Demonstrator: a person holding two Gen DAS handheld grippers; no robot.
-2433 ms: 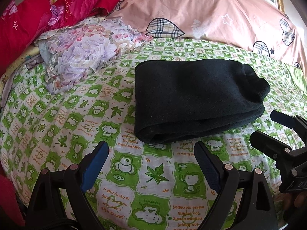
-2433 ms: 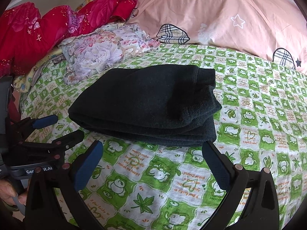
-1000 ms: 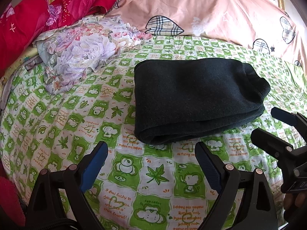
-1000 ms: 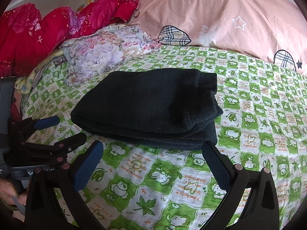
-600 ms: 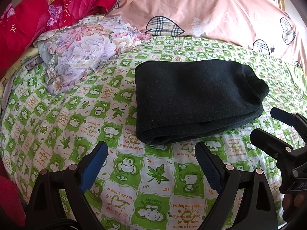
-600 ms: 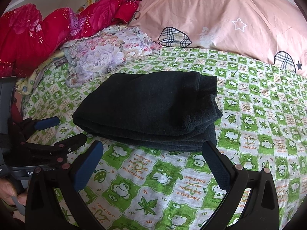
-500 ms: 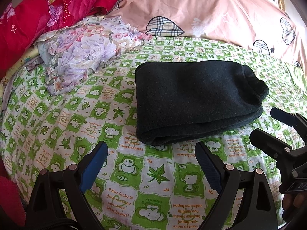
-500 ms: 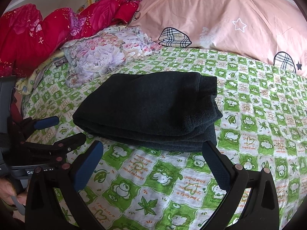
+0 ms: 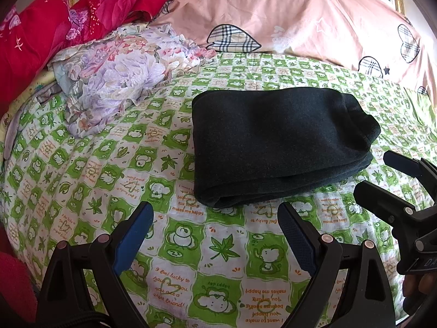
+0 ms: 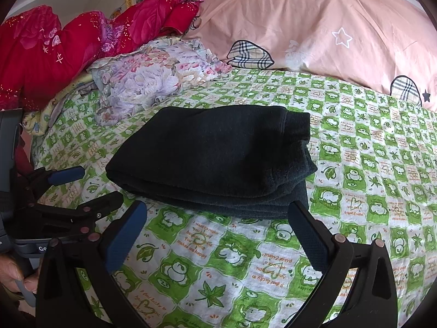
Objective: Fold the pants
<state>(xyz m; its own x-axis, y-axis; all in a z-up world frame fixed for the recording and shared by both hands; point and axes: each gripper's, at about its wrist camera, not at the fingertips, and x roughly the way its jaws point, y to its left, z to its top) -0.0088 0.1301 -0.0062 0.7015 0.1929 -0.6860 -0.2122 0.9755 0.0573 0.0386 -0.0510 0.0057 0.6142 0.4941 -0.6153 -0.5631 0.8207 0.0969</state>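
Pants (image 9: 275,145) lie just ahead of my left tongs (image 9: 215,235) and right tongs (image 10: 218,232), unmoved over the last seconds while both have stayed spread wide and empty, so I judge folding finished, with floral cloth (image 9: 114,82) further ahead-left, obstructing nothing.

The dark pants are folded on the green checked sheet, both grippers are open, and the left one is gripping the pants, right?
Not quite. The left gripper is open but holds nothing; the left wrist view shows it short of the folded pants on the sheet. The right gripper is open too.
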